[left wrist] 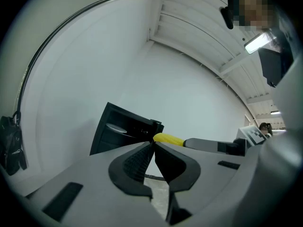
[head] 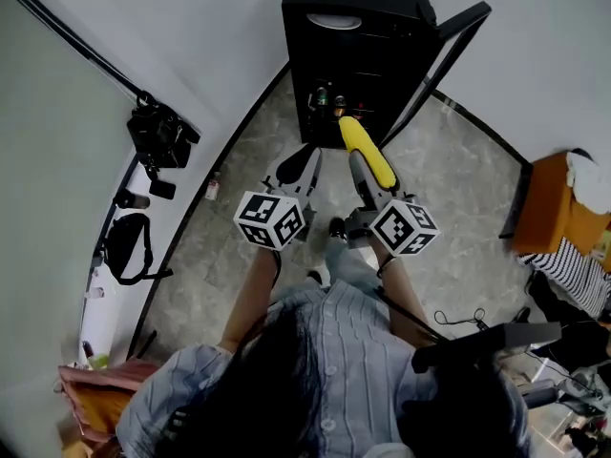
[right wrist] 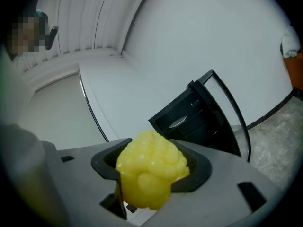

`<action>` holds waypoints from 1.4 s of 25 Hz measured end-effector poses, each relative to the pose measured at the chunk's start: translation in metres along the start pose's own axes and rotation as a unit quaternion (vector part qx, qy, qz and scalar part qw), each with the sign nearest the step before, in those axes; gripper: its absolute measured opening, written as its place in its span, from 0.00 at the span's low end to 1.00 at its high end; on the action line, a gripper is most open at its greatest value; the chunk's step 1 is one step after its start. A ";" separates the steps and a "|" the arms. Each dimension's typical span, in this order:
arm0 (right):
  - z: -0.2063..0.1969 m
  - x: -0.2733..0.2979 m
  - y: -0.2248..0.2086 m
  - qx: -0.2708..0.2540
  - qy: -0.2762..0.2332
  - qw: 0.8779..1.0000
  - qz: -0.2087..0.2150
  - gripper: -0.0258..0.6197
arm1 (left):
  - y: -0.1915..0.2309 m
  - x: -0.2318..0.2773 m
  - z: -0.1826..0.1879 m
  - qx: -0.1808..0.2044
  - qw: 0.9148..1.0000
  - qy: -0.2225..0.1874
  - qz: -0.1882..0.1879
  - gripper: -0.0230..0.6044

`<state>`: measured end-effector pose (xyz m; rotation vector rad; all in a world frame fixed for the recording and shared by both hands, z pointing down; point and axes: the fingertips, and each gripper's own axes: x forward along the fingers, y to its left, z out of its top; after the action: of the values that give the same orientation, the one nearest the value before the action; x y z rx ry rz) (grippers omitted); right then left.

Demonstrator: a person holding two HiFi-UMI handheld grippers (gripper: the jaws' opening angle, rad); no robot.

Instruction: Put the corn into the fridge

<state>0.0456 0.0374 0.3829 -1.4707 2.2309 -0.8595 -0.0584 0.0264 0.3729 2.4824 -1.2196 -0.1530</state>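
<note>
My left tongs [left wrist: 153, 149] are clenched on nothing, idle beside the right, leaving the approach free. My right tongs [right wrist: 151, 165] grasp the corn [right wrist: 149, 178] lengthwise, so it points straight ahead into the fridge [head: 351, 46], whose door [head: 447, 60] stands open rightward.

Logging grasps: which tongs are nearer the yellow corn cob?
Right. The right tongs clamp the yellow corn cob; the left tongs, shut, sit apart at its left.

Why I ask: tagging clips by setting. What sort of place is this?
Probably a plain indoor room, maybe a studio: small black fridge standing open; stone-patterned floor; black camera gear by the wall.
</note>
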 end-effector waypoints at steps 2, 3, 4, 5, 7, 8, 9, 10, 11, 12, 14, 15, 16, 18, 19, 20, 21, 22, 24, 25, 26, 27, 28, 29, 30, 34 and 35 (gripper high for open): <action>0.007 0.016 -0.010 0.001 0.007 1.000 0.002 0.43 | 0.004 0.017 0.006 0.002 1.000 -0.001 0.002 0.10; 0.010 0.024 -0.015 0.003 0.010 1.000 0.003 0.43 | 0.006 0.025 0.009 0.003 1.000 -0.002 0.003 0.10; 0.013 0.031 -0.019 0.004 0.012 1.000 0.004 0.43 | 0.008 0.033 0.011 0.004 1.000 -0.002 0.004 0.10; 0.016 0.039 -0.024 0.005 0.014 1.000 0.005 0.43 | 0.011 0.039 0.013 0.004 1.000 -0.001 0.006 0.10; 0.020 0.052 -0.032 0.005 0.019 1.000 0.007 0.43 | 0.017 0.050 0.015 0.004 1.000 0.002 0.011 0.10; 0.021 0.057 -0.035 0.006 0.022 1.000 0.008 0.43 | 0.021 0.055 0.015 0.003 1.000 0.003 0.014 0.10; 0.022 0.063 -0.039 0.007 0.025 1.000 0.009 0.43 | 0.024 0.061 0.015 0.002 1.000 0.004 0.017 0.10; 0.023 0.069 -0.043 0.008 0.028 1.000 0.009 0.43 | 0.028 0.066 0.015 0.000 1.000 0.005 0.020 0.10; 0.024 0.074 -0.047 0.009 0.030 0.999 0.010 0.43 | 0.031 0.072 0.015 -0.001 1.000 0.006 0.023 0.10; 0.026 0.079 -0.051 0.010 0.033 0.999 0.011 0.43 | 0.032 0.077 0.014 -0.001 1.000 0.007 0.026 0.10; 0.028 0.089 -0.058 0.014 0.036 0.999 0.014 0.43 | 0.033 0.087 0.014 0.000 1.000 0.010 0.029 0.10; 0.030 0.094 -0.061 0.017 0.037 0.999 0.015 0.43 | 0.033 0.091 0.014 0.002 0.999 0.012 0.029 0.10; 0.031 0.099 -0.064 0.019 0.038 0.999 0.017 0.43 | 0.033 0.095 0.014 0.003 0.999 0.014 0.030 0.10; 0.034 0.109 -0.068 0.022 0.040 0.999 0.021 0.43 | 0.034 0.103 0.015 0.006 0.999 0.018 0.031 0.10; 0.035 0.114 -0.069 0.022 0.041 0.999 0.024 0.43 | 0.036 0.106 0.016 0.008 0.999 0.018 0.033 0.10; 0.036 0.120 -0.069 0.022 0.042 0.999 0.027 0.43 | 0.039 0.109 0.018 0.009 0.999 0.017 0.035 0.10; 0.037 0.125 -0.069 0.021 0.043 0.998 0.031 0.43 | 0.042 0.111 0.020 0.009 0.999 0.016 0.038 0.10; 0.037 0.129 -0.069 0.021 0.045 0.998 0.034 0.43 | 0.044 0.113 0.022 0.008 0.999 0.014 0.040 0.10; 0.039 0.136 -0.070 0.020 0.047 0.998 0.039 0.43 | 0.047 0.117 0.025 0.006 0.999 0.010 0.044 0.10; 0.040 0.139 -0.071 0.019 0.049 0.998 0.040 0.43 | 0.048 0.119 0.025 0.005 0.999 0.009 0.044 0.10; 0.041 0.140 -0.073 0.019 0.049 0.998 0.039 0.43 | 0.048 0.122 0.025 0.004 0.999 0.009 0.045 0.10; 0.042 0.142 -0.075 0.019 0.050 0.998 0.038 0.43 | 0.048 0.123 0.024 0.004 0.999 0.009 0.044 0.10; 0.043 0.142 -0.078 0.019 0.050 0.998 0.037 0.43 | 0.048 0.125 0.022 0.004 0.999 0.011 0.044 0.10; 0.043 0.143 -0.080 0.019 0.050 0.998 0.035 0.43 | 0.048 0.127 0.021 0.004 0.999 0.012 0.044 0.10; 0.044 0.144 -0.082 0.019 0.050 0.998 0.032 0.43 | 0.049 0.128 0.020 0.004 0.999 0.014 0.043 0.10; 0.044 0.148 -0.091 0.013 0.047 0.999 0.019 0.43 | 0.051 0.135 0.019 0.006 0.999 0.022 0.037 0.10; 0.043 0.150 -0.093 0.012 0.047 0.999 0.017 0.43 | 0.051 0.137 0.018 0.007 0.999 0.023 0.036 0.10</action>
<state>0.0743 -0.1384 0.4174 -1.4055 2.2978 -0.9600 -0.0162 -0.1144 0.3839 2.4365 -1.2922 -0.0672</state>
